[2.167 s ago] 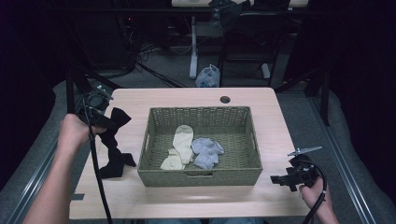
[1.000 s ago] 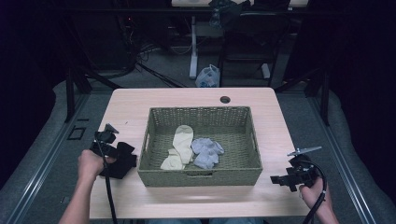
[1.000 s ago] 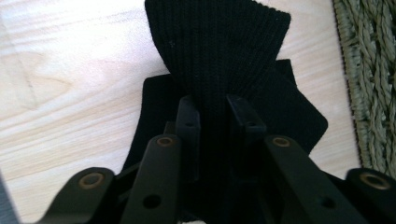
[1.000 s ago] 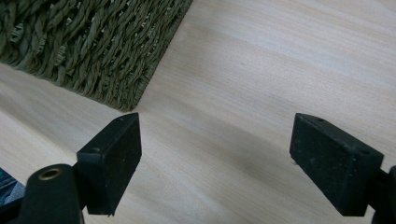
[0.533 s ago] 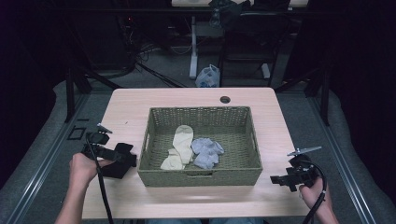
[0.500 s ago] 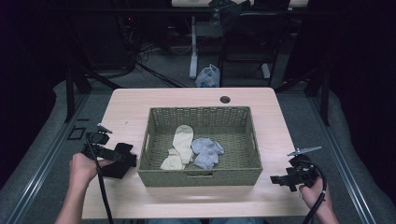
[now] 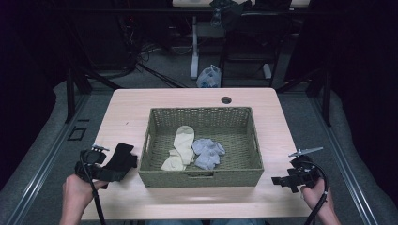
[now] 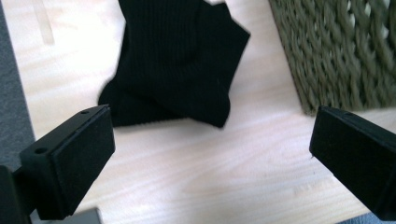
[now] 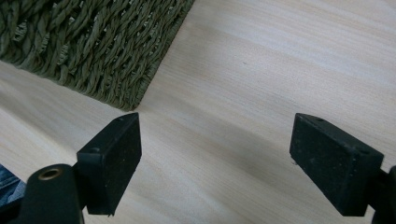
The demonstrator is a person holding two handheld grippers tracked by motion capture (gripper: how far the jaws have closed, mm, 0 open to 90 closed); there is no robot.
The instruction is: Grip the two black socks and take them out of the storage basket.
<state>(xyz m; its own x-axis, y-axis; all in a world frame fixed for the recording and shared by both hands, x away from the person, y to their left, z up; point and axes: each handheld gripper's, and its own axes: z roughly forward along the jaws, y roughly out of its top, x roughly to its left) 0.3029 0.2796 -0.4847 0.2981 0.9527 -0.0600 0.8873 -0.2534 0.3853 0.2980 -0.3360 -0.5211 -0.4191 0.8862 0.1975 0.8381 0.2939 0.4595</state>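
Observation:
A black sock (image 7: pixel 119 159) lies crumpled on the wooden table (image 7: pixel 187 98), just left of the woven basket (image 7: pixel 202 178). My left gripper (image 7: pixel 101 169) sits beside the sock at its near-left side. In the left gripper view the jaws have just been opening; the left gripper (image 8: pixel 208 126) now stands wide open with bare table between the pads, and the black sock (image 8: pixel 177 60) lies ahead of them. My right gripper (image 7: pixel 286 180) hovers open near the basket's front right corner. The right gripper view shows my right gripper (image 9: pixel 215 135) with nothing between the jaws.
Inside the basket lie a cream sock (image 7: pixel 183 140) and a grey-blue sock (image 7: pixel 206 152). The basket corner (image 9: pixel 93 42) is close ahead of the right jaws. A round cable hole (image 7: pixel 226 100) sits at the table's far edge. Dark floor and stands surround the table.
The left hand brought the hanging black sock down onto the table left of the basket, let go of it and drew back toward the front left. The right hand has not moved.

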